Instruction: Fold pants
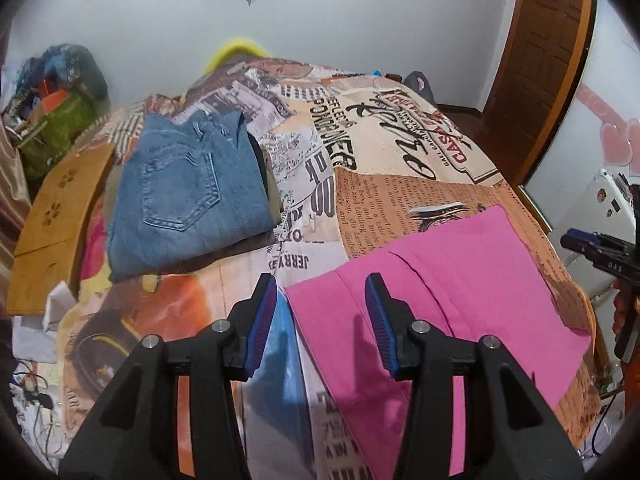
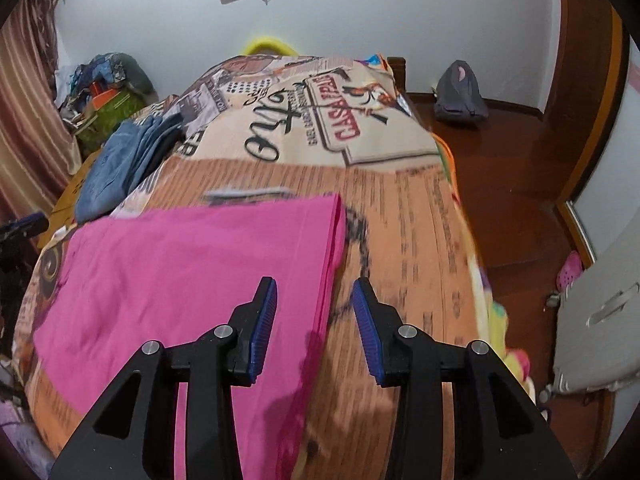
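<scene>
Pink pants [image 1: 460,292] lie flat on the bed, folded into a wide rectangle; they also show in the right wrist view [image 2: 192,264]. My left gripper [image 1: 320,284] is open and empty, hovering above the pants' left edge. My right gripper [image 2: 314,288] is open and empty, hovering above the pants' right edge. The right gripper also appears at the far right of the left wrist view [image 1: 600,248].
Folded blue jeans [image 1: 188,196] lie on the bed's left side, also in the right wrist view [image 2: 116,168]. The bed has a printed newspaper-pattern cover [image 1: 384,140]. A wooden board [image 1: 56,224] and clutter sit left. Wooden floor [image 2: 512,200], a bag [image 2: 460,92] and door lie right.
</scene>
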`<state>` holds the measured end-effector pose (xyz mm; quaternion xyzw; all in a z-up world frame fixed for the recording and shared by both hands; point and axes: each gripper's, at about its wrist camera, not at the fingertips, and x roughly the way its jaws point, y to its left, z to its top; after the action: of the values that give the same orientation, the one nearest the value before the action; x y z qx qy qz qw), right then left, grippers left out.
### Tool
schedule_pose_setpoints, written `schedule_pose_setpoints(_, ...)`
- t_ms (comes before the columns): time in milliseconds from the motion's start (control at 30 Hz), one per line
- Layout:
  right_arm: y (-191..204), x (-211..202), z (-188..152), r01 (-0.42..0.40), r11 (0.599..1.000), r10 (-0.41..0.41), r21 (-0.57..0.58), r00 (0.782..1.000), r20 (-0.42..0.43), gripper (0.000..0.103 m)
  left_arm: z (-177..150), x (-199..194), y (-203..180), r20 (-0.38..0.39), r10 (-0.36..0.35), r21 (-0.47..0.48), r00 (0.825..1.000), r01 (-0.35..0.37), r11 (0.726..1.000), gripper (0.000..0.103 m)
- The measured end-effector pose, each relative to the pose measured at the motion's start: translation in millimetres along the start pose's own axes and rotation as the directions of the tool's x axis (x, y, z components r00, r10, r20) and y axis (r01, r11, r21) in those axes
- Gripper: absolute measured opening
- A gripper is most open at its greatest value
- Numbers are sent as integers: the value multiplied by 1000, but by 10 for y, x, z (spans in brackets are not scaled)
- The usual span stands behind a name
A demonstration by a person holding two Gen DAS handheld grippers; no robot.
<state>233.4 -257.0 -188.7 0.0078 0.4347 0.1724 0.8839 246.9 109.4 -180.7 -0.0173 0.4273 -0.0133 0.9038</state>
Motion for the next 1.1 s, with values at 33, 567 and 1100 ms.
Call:
schedule_pose_setpoints(33,-1,48,49,-1,1000,1,0,1000,1,38,0,76,24,-9,3,-6,1000,-4,1000,46)
schedule_pose_setpoints(567,-86,1119,483,-34,999,32,-12,989,-145,41,-161,704,242,-127,-126,-122,984,111,986,42)
schedule_pose_setpoints(1100,69,1355,463,87,980,-105,-180,990,-92,3,10,787,174,-90,-4,-23,996,2,1000,4)
